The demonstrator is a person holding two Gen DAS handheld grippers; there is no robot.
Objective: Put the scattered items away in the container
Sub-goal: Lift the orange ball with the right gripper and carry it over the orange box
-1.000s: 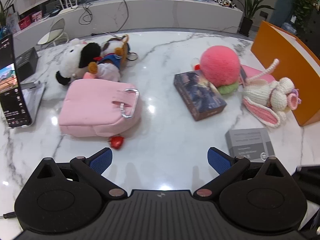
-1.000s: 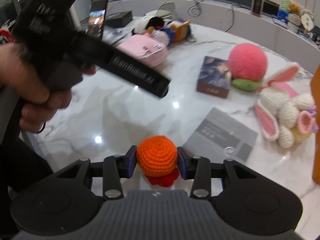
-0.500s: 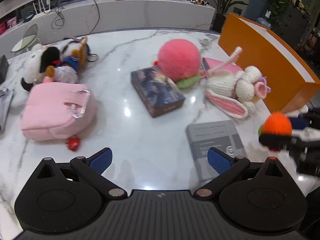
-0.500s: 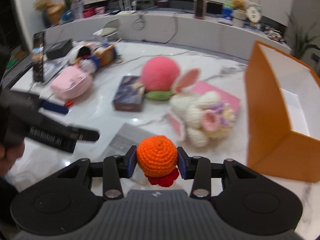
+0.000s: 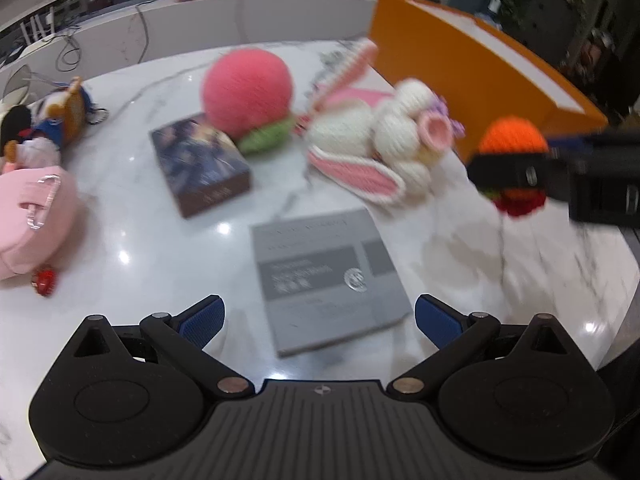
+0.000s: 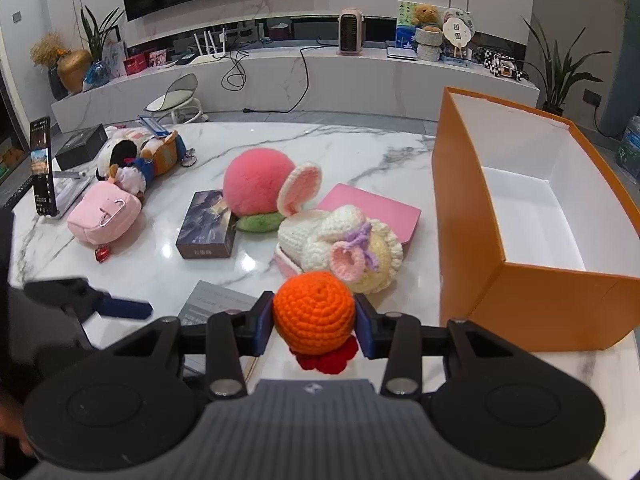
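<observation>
My right gripper [image 6: 314,322] is shut on an orange crocheted ball [image 6: 313,312] with a red base, held above the table near the front left corner of the orange box [image 6: 532,300], whose white inside is bare. In the left wrist view the same ball [image 5: 513,142] hangs at the right in the right gripper [image 5: 516,172]. My left gripper [image 5: 319,316] stands open over a grey booklet [image 5: 326,276]. Scattered on the marble table are a white crocheted bunny [image 6: 344,244], a pink plush ball [image 6: 258,186], a dark box [image 6: 206,224], a pink pouch [image 6: 104,216] and a plush doll [image 6: 140,158].
A flat pink pad [image 6: 376,210] lies under the bunny beside the box. A phone on a stand [image 6: 42,172] and a black case [image 6: 80,146] stand at the table's far left. A low white counter [image 6: 304,76] runs behind.
The right gripper has swung right with the orange ball, up toward the orange box. The left gripper has moved right, from facing the pink pouch to over the grey booklet.
</observation>
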